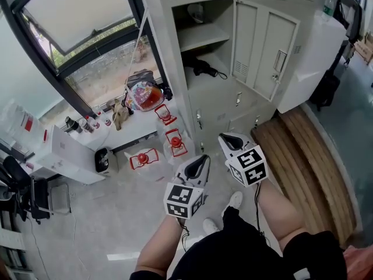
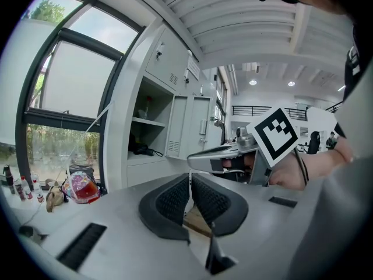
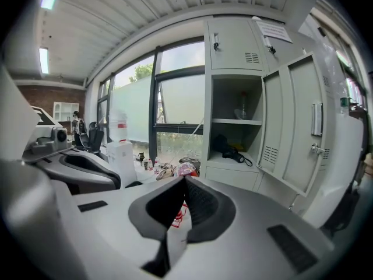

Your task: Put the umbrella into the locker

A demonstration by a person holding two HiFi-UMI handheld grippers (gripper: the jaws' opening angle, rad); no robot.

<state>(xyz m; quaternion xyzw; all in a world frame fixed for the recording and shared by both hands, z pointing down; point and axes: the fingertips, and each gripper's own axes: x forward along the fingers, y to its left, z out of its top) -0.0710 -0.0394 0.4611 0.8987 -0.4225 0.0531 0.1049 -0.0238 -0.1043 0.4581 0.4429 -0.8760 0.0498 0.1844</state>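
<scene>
A black folded umbrella (image 1: 201,67) lies on the floor of the open locker compartment (image 1: 205,37), below its shelf; the locker door (image 1: 265,48) stands swung out to the right. It also shows as a dark bundle, the umbrella (image 2: 140,149) in the left gripper view and the umbrella (image 3: 231,152) in the right gripper view. My left gripper (image 1: 203,158) and right gripper (image 1: 228,138) are both held low in front of the lockers, well short of the umbrella. The left gripper (image 2: 190,198) is shut and empty. The right gripper (image 3: 183,206) is shut and empty too.
A low white ledge under the window carries a colourful bag (image 1: 144,96), small bottles (image 1: 87,123) and red-topped jugs (image 1: 175,142). A white box (image 1: 70,156) stands at the left. A curved wooden platform (image 1: 309,156) lies at the right. My white shoes (image 1: 233,202) are below.
</scene>
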